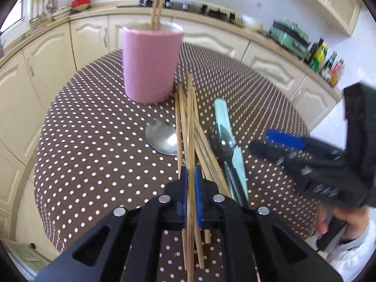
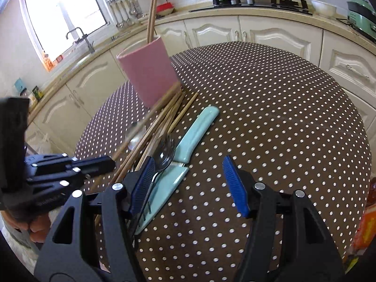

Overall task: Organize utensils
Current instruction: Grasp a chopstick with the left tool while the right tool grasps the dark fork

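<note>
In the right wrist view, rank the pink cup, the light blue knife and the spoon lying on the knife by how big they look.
1. Pink cup, largest.
2. Light blue knife, long but slim. It lies nearer the camera than the cup, so the true gap is unsure.
3. Spoon, smallest; its handle is partly hidden by the right gripper's left finger.

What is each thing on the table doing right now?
left gripper: shut on one chopstick.
right gripper: open, holding nothing.
pink cup: upright, chopsticks standing inside.
loose chopsticks: lying in a pile beside the cup.
big spoon: lying flat, bowl up.
teal knife: lying flat.
small spoon: resting on the knife.
</note>
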Available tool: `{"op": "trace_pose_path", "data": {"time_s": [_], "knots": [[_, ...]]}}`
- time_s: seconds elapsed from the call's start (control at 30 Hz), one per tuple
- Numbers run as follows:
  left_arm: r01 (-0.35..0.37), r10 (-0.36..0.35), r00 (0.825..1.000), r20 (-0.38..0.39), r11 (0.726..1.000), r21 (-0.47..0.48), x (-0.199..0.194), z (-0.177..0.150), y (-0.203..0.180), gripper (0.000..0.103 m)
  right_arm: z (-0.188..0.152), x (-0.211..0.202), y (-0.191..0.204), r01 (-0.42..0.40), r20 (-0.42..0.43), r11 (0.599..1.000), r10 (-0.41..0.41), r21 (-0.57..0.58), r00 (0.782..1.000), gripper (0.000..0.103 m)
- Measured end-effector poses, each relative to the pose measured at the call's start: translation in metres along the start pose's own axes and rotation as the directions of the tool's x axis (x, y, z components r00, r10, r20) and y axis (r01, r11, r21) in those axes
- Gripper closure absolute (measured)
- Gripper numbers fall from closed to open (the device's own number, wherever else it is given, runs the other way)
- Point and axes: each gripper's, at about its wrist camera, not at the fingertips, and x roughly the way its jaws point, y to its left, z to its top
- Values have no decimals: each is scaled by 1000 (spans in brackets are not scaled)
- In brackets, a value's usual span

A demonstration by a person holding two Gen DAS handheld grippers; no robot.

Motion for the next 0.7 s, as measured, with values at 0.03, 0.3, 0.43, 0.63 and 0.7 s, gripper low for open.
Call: {"op": "trace_pose_path", "data": {"time_s": [0.03,0.3,0.43,0.63,0.7], "knots": [[-4,5,1000,20,1000,-11,-7,-3,3,97,-1,3,4,1,-12,1000,-1,-9,1000,42],[-86,95,992,89,991,-100,-40,-31,25,96,-8,22,21,51,-95,996,-57,-69,994,42],[-103,113,991,70,984,-143,-41,-41,41,97,-11,22,17,72,-118,994,-82,-87,990,43],[-164,168,986,7,971,-177,-27,-40,60,97,-14,16,4,90,-172,987,-112,-134,979,43],[-176,176,984,-16,969,-174,-21,-35,62,96,-14,15,0,96,-187,984,-123,-147,975,43]]}}
